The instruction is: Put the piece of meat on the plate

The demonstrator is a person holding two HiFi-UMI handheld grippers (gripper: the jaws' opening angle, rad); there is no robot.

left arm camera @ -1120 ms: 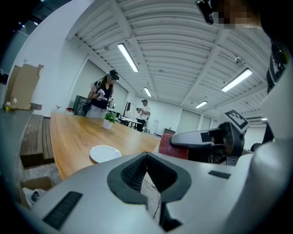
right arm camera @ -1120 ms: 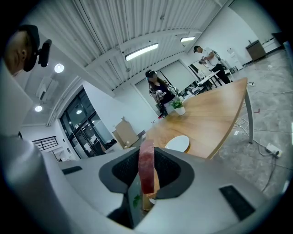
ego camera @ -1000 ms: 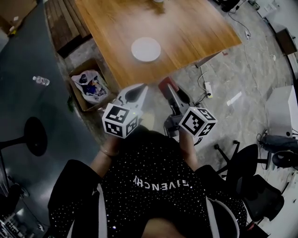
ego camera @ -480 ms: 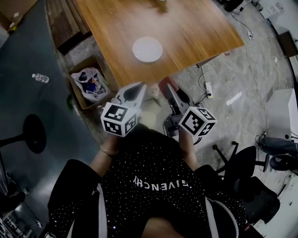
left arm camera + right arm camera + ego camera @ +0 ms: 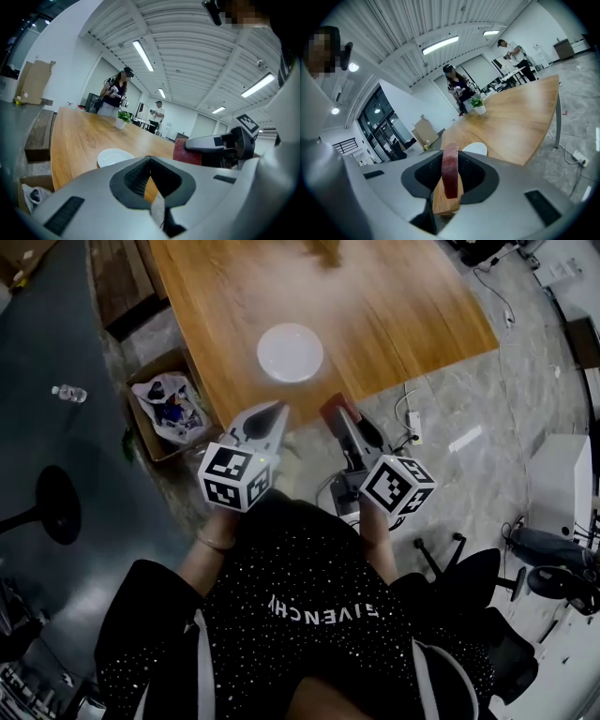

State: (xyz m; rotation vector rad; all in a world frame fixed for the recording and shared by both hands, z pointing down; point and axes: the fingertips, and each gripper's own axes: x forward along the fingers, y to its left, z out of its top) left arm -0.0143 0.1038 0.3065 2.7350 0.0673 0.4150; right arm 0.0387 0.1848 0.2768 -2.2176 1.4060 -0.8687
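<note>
A white plate point(image 5: 290, 352) lies near the front edge of the wooden table point(image 5: 394, 306). It also shows as the plate point(image 5: 114, 157) in the left gripper view and as the plate point(image 5: 474, 148) in the right gripper view. My right gripper point(image 5: 336, 414) is shut on a red slab of meat point(image 5: 332, 411), held on edge at the table's front edge, short of the plate. Between the right gripper's jaws point(image 5: 451, 157) the meat point(image 5: 450, 171) stands upright. My left gripper point(image 5: 273, 412) hangs beside it to the left. Its jaws point(image 5: 150, 159) are shut and hold nothing.
A cardboard box point(image 5: 167, 411) of rubbish stands on the floor left of the table, with a plastic bottle point(image 5: 68, 393) beyond it. A power strip point(image 5: 413, 428) and cables lie to the right. A potted plant point(image 5: 477, 106) stands far down the table, with people behind it.
Both grippers have moved forward to the table's near edge, a little lower. The meat stays in the right gripper.
</note>
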